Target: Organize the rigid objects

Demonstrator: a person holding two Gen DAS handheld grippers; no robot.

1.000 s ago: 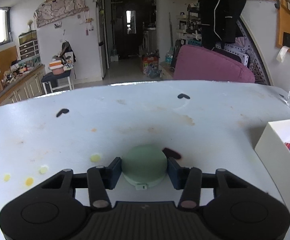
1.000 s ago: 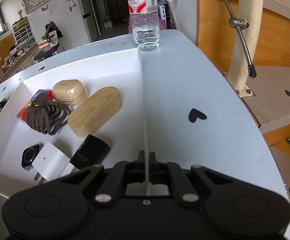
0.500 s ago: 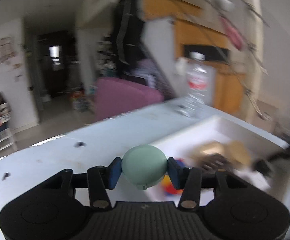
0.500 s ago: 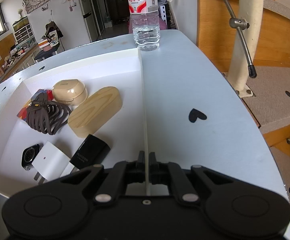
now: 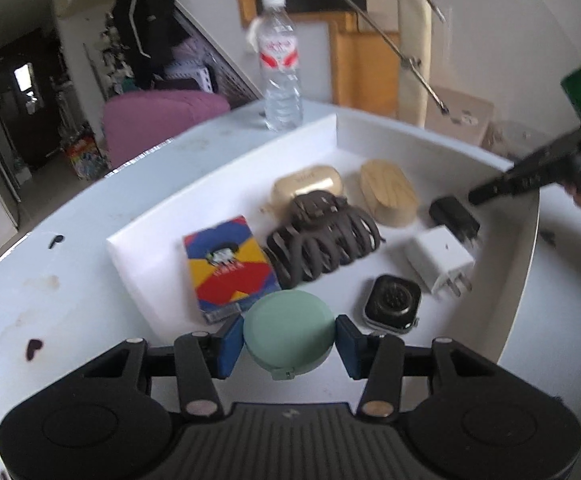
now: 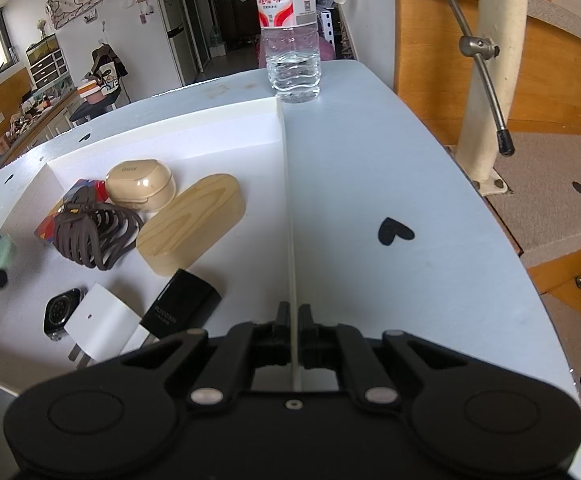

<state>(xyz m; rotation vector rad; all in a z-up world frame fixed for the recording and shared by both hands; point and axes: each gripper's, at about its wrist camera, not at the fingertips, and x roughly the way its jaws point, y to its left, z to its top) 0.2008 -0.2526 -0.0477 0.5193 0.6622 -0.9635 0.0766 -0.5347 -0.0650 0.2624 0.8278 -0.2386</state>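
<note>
My left gripper (image 5: 289,346) is shut on a round pale-green case (image 5: 286,320), its blue pads pressing both sides. It hangs over the near left corner of the white tray (image 5: 226,168). In the right wrist view the green case (image 6: 0,252) shows at the left edge, above the tray floor. My right gripper (image 6: 294,316) is shut on the tray's thin right wall (image 6: 288,200). Inside lie a colourful card box (image 5: 226,264), brown hair claw (image 5: 322,240), beige earbud case (image 5: 306,186), wooden oval box (image 5: 388,192), two chargers and a smartwatch (image 5: 392,304).
A water bottle (image 6: 290,40) stands just beyond the tray's far right corner. The pale blue table (image 6: 370,160) has black heart marks and drops off at the right toward a cat tree post (image 6: 494,60). A purple chair (image 5: 158,120) stands behind the table.
The left gripper lifted the green case off the table and swung right, from the bare tabletop to above the tray. The right gripper kept still on the tray wall.
</note>
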